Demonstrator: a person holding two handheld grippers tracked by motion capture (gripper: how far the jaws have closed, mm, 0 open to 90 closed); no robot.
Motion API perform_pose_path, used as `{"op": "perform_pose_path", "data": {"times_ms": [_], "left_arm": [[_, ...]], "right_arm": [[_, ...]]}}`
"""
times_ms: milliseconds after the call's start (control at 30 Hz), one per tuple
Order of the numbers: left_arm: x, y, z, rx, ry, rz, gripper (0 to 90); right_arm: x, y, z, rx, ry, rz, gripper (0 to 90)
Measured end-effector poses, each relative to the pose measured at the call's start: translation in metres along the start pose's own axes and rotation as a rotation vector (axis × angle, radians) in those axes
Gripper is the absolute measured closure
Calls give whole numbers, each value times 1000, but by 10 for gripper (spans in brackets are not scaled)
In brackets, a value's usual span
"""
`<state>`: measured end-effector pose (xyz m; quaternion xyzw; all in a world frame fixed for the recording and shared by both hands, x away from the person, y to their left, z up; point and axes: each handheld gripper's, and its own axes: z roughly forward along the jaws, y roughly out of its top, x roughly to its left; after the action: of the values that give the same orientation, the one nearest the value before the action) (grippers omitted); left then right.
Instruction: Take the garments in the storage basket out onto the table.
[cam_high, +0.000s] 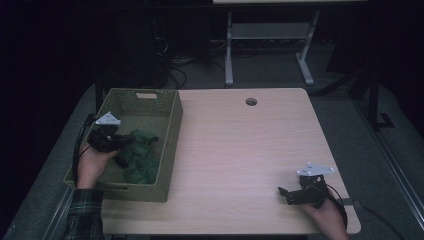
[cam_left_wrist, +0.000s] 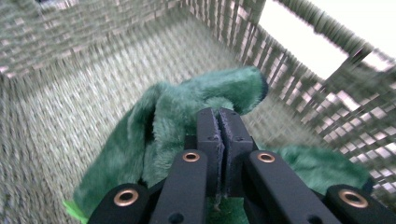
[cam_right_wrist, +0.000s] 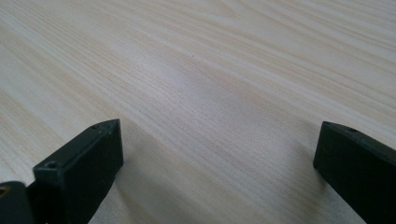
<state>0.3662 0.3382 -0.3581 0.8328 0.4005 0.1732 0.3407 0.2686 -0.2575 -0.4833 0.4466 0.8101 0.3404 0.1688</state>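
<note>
Green plush (cam_left_wrist: 196, 107), deep-piled and floppy, lying inside the woven basket (cam_high: 170, 135) at the table's left side, toward the near half of the basket floor. Looks light and soft; likely to sag and drape when lifted, not to slip, not to break. Pinched by the left gripper (cam_left_wrist: 218, 135), jaws pressed together on a fold of the fur, a few fibres caught between the pads. Hard to tell how much cloth lies in the bite; a thin fold could pull free, so a thicker bunch nearer the middle of the plush would probably hold better. Basket walls close around, so a straight lift seems safest to clear the rim. Right gripper (cam_high: 300, 192) resting low over bare wood (cam_right_wrist: 210, 70) at the near right corner, jaws spread wide, nothing between them, well apart from the basket.
</note>
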Motion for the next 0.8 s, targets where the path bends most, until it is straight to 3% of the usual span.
{"op": "perform_pose_path", "data": {"times_ms": [400, 800], "left_arm": [[4, 20, -35, -151, -93, -55, 885], [8, 50, -72, -258, -112, -43, 886]], "right_arm": [[0, 0, 0, 0, 0, 1, 13], [0, 0, 0, 0, 0, 0, 13]]}}
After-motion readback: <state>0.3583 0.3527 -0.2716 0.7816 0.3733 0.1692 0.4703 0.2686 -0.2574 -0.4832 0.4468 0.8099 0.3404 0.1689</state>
